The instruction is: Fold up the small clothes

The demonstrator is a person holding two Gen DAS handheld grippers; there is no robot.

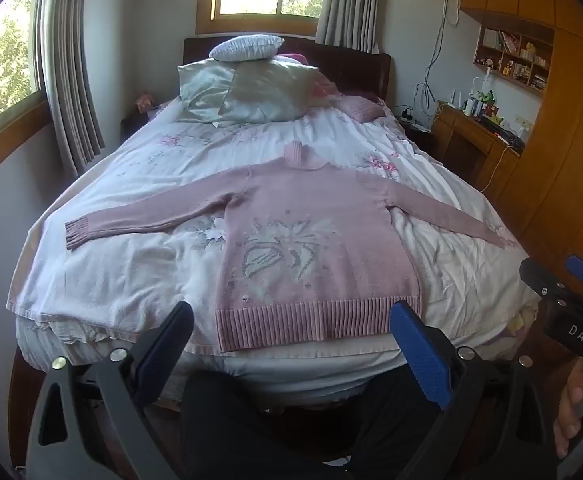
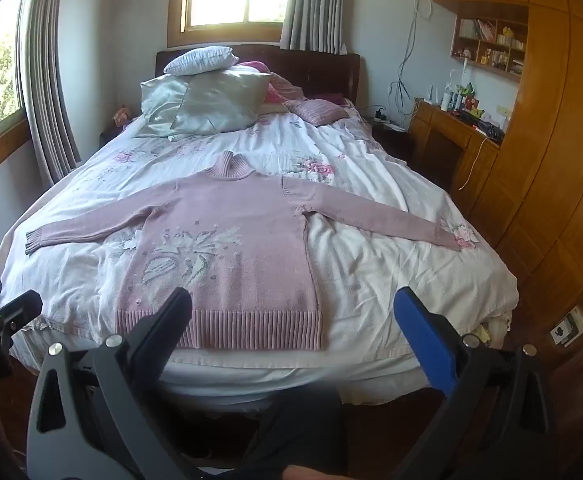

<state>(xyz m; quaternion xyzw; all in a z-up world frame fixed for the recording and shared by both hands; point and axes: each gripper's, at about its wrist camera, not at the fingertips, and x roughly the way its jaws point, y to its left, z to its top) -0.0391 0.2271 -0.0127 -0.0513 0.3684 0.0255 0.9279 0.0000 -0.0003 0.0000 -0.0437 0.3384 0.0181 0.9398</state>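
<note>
pink sweater (image 1: 315, 240) lies flat and unfolded on the bed (image 1: 111, 280), sleeves spread, ahead of both jaws. left gripper (image 1: 291, 340) and right gripper (image 2: 293, 324) released, empty. no fold started.

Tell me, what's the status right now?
Left tool and right tool open, holding nothing. Pink knitted turtleneck sweater flat on floral white bedspread, sleeves spread, unfolded. Nothing in the way.
</note>
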